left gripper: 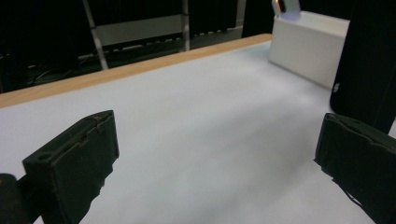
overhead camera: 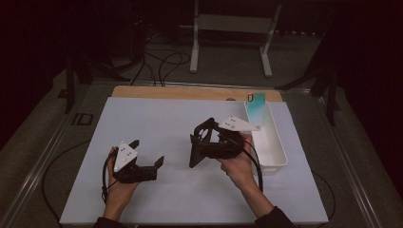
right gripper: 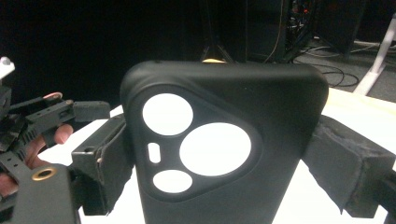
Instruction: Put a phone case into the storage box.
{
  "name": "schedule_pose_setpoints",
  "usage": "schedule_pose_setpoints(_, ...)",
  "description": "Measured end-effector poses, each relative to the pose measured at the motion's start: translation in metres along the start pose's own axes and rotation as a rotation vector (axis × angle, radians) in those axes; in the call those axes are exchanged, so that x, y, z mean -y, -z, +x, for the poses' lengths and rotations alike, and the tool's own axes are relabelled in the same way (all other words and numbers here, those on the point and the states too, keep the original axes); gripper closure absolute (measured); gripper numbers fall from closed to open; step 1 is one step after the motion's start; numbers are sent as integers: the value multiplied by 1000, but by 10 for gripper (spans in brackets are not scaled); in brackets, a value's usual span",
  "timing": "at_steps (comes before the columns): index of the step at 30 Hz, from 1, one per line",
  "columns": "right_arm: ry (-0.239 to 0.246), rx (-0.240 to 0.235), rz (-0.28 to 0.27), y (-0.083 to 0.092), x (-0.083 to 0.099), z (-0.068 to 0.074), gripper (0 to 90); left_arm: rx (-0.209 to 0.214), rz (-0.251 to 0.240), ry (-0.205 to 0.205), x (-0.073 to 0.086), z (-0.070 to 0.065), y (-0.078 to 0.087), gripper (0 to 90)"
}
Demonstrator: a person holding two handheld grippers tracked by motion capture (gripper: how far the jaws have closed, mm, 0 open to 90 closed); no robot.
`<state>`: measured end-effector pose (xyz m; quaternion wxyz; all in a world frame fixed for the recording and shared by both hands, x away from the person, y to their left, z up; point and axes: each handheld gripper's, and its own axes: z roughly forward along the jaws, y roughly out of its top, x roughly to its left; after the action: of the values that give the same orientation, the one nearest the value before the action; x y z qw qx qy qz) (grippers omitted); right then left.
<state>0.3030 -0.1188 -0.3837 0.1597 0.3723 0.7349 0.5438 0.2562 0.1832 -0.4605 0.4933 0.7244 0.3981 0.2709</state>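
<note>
A black phone case [right gripper: 224, 154] stands clamped between the right gripper [overhead camera: 202, 145]'s jaws above the middle of the white tabletop [overhead camera: 157, 118]; the left gripper [overhead camera: 148, 153] rests wide apart and empty near the front edge. At the right edge, a white tray [overhead camera: 278, 152] holds a teal phone [overhead camera: 256, 107] leaning at its far end

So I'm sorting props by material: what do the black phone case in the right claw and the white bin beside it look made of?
The phone case looks like matte black soft plastic or silicone: no glare, rounded corners, cleanly moulded camera cut-outs. Which of the two it is, I cannot tell. The white bin looks like rigid, smooth plastic, with thin even walls and a faint sheen.
</note>
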Motion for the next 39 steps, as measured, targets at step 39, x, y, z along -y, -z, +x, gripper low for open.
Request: schedule_pose_setpoints(39, -5, 36, -24, 1, -26, -15, 141, -36, 56, -17, 44, 25, 21, 0)
